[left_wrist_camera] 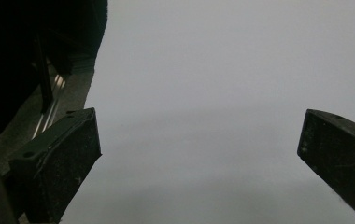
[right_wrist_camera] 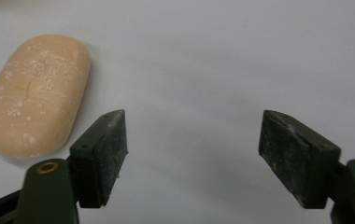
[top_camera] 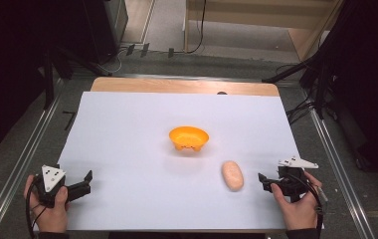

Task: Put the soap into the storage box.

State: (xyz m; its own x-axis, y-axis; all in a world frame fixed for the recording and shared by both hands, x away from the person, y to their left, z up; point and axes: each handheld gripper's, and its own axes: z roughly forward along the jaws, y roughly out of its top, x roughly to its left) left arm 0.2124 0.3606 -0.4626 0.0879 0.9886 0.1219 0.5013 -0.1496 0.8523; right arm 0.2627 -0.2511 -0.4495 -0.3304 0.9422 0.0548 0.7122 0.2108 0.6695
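Note:
A tan oval bread roll (top_camera: 232, 175) lies on the white sheet (top_camera: 127, 149), in front and to the right of an orange bowl (top_camera: 189, 138) that looks empty. My right gripper (top_camera: 263, 182) rests just right of the roll, apart from it. In the right gripper view its jaws stand open (right_wrist_camera: 193, 140) over bare sheet, with the roll (right_wrist_camera: 35, 93) off to the left of the left jaw. My left gripper (top_camera: 87, 182) sits near the sheet's front left corner. It is open (left_wrist_camera: 199, 144), with nothing between its jaws.
The white sheet covers a wooden table (top_camera: 177, 85) with metal rails (top_camera: 33, 149) along both sides. Dark stands and cables (top_camera: 321, 79) crowd the floor at the back right. The sheet's left edge and a rail (left_wrist_camera: 49, 116) appear in the left gripper view.

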